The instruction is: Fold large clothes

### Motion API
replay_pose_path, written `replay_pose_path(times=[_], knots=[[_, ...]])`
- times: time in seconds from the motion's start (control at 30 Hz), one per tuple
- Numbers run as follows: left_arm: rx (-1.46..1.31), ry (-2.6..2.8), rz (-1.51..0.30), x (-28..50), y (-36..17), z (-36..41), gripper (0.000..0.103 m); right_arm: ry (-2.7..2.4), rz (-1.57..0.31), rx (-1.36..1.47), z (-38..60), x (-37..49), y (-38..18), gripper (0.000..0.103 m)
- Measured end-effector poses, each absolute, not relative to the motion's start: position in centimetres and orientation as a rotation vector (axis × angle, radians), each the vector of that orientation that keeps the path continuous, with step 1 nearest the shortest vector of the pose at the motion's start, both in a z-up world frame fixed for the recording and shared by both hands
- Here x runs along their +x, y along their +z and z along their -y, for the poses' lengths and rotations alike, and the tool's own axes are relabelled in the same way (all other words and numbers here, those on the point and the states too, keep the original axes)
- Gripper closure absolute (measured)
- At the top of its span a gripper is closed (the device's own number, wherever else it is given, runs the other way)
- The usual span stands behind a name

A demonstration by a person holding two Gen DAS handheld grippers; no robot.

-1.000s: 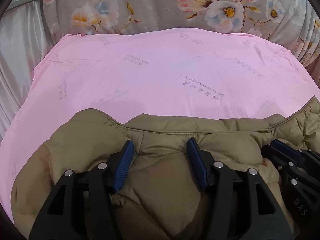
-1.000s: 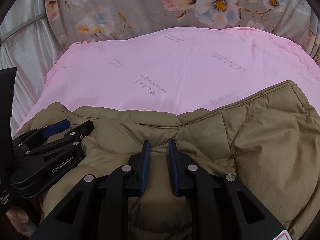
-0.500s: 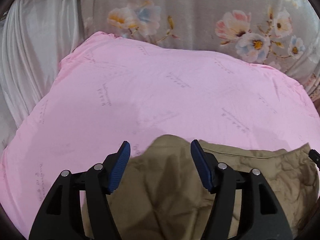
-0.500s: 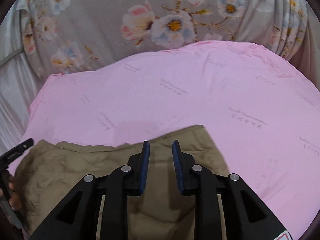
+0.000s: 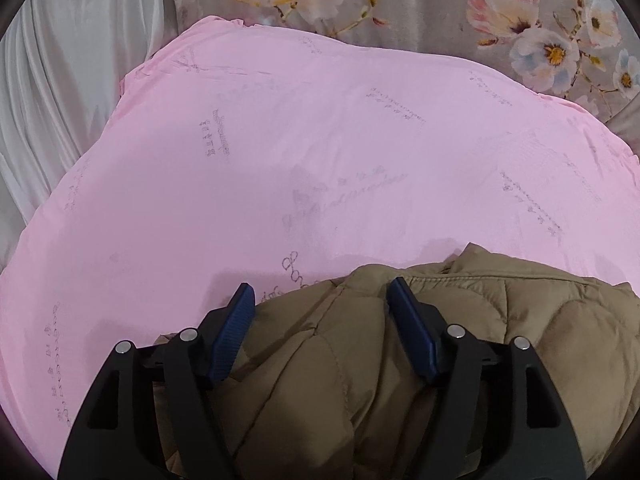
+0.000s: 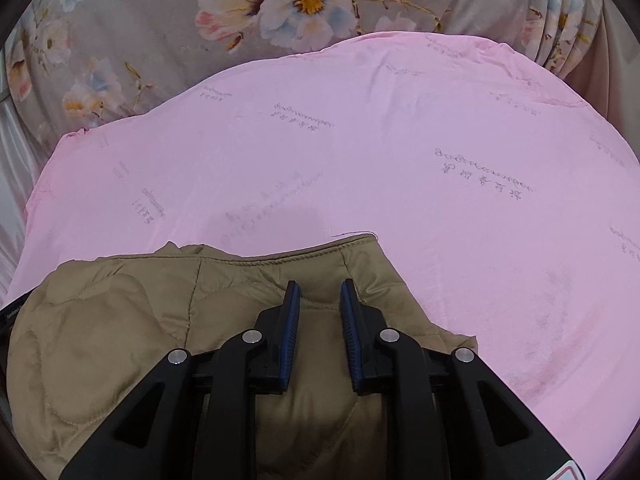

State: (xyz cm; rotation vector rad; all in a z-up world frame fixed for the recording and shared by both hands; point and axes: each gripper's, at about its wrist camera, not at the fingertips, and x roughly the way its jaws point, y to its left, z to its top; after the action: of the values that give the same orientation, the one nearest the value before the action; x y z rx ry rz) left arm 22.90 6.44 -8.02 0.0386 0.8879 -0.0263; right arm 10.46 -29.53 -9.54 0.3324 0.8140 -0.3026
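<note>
A tan quilted puffer jacket (image 5: 500,340) lies bunched at the near edge of a pink sheet (image 5: 300,160). My left gripper (image 5: 322,304) straddles a puffy fold at the jacket's left end. Its jaws are opening, with the fold lying loose between the wide-set blue pads (image 5: 236,328). In the right wrist view the jacket (image 6: 100,328) fills the lower left. My right gripper (image 6: 320,300) stands over its right part near the hem, jaws narrow and closing, with a ridge of fabric pinched between the pads (image 6: 290,320).
Grey floral fabric (image 5: 440,8) runs along the far side of the pink sheet (image 6: 440,140). White satin cloth (image 5: 72,60) hangs at the left. A black corner of the other gripper pokes in at the left rim of the right wrist view.
Both grippers have swung apart across the sheet with the jacket, and the left jaws have widened. Neither gripper's fingers show in the other's view any more, and the jacket looks more bunched.
</note>
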Motion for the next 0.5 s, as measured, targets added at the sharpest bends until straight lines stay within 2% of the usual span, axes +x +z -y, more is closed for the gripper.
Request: replay_pose_path(times=[0.2, 0.23, 0.37, 0.5], knots=[[0.054, -0.010, -0.868, 22.6, -7.6, -6.2, 0.034, -0.319, -0.797, 0.321, 29.1, 9.8, -8.8, 0.083], [0.064, -0.001, -0.851, 22.1, -7.1, -6.3, 0.035, -0.319, -0.774, 0.320, 28.8, 9.1, -8.0, 0.079], [0.027, -0.045, -0.724, 16.7, -2.1, -6.4, 0.036, -0.204, -0.636, 0.320, 24.1, 5.1, -3.6, 0.077], [0.042, -0.151, -0.680, 11.6, -0.3, -3.6, 0.036, -0.101, -0.631, 0.248, 17.9, 3.4, -2.9, 0.077]])
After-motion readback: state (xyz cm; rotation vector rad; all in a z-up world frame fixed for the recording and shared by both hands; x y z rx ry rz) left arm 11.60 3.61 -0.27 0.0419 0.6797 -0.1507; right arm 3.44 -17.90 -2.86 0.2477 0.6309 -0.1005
